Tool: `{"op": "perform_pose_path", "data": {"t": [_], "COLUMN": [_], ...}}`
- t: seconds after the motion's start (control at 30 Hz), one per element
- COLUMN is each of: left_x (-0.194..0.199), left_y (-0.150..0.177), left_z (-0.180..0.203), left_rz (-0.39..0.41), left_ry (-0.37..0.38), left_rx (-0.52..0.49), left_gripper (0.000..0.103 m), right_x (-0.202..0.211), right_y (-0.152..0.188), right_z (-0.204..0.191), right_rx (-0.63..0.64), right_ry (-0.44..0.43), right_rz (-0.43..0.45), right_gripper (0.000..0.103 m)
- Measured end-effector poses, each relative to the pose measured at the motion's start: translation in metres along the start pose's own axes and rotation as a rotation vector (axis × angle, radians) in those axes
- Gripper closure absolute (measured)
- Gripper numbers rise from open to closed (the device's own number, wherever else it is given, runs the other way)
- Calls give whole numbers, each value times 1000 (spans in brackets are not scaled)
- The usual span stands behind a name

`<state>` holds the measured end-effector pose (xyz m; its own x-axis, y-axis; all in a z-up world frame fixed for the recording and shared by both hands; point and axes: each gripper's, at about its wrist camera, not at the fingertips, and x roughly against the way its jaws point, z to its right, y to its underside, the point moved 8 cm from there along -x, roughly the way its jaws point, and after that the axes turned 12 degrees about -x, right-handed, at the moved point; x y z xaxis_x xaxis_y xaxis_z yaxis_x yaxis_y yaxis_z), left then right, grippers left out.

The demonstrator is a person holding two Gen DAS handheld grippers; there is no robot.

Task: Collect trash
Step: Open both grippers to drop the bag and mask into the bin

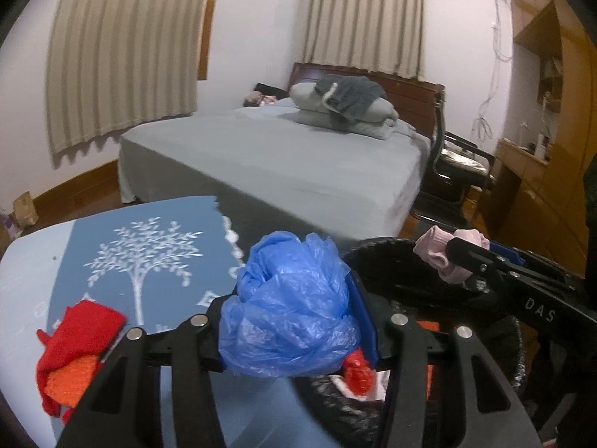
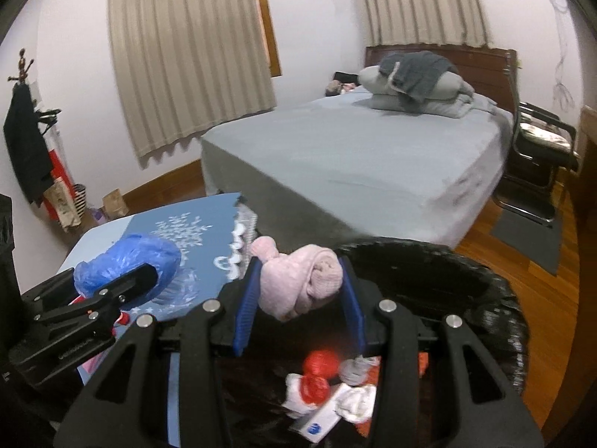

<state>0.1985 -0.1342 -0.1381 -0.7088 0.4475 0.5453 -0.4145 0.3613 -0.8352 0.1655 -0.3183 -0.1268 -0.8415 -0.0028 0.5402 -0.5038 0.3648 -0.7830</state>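
Note:
My left gripper (image 1: pixel 294 321) is shut on a crumpled blue plastic bag (image 1: pixel 294 298) and holds it at the left rim of the black-lined trash bin (image 1: pixel 395 254). The bag also shows in the right wrist view (image 2: pixel 130 261). My right gripper (image 2: pixel 298 287) is shut on a balled pink sock (image 2: pixel 298 280) and holds it above the bin (image 2: pixel 485 298); the sock also shows in the left wrist view (image 1: pixel 444 254). Inside the bin lie red and white scraps (image 2: pixel 317 377). A red and orange cloth (image 1: pixel 74 339) lies on the blue table (image 1: pixel 149 254).
The table carries a blue mat with a white tree print (image 1: pixel 141 257). A bed with grey sheets (image 2: pixel 373 156) stands behind the table and bin. A black chair (image 2: pixel 537 149) stands at the right of the bed. A coat rack (image 2: pixel 26 142) stands far left.

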Motion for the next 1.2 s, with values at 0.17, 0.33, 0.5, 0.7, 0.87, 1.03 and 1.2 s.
{"op": "perform_pose_path", "data": {"t": [0.17, 0.33, 0.5, 0.7, 0.87, 1.03, 1.2], "left_x": [-8, -16, -26, -35, -26, -12, 4], "left_y": [-6, -10, -12, -13, -13, -15, -15], "left_z": [27, 50, 70, 89, 81, 53, 17], "left_rz": [2, 4, -8, -29, -14, 12, 33], "left_ry": [44, 77, 103, 185, 168, 97, 14], "left_rx": [-22, -40, -56, -70, -52, -24, 0], "left_gripper": [52, 52, 52, 36, 22, 13, 7], "right_x": [7, 13, 17, 21, 27, 29, 23], "right_y": [-2, -5, -6, -7, -12, -13, -14], "right_z": [26, 44, 65, 91, 101, 94, 76], "right_rx": [-20, -34, -60, -90, -107, -101, -97], "right_ry": [35, 60, 83, 130, 149, 162, 151], "right_rz": [9, 23, 33, 47, 77, 102, 96], "right_gripper": [63, 63, 63, 49, 27, 9, 6]}}
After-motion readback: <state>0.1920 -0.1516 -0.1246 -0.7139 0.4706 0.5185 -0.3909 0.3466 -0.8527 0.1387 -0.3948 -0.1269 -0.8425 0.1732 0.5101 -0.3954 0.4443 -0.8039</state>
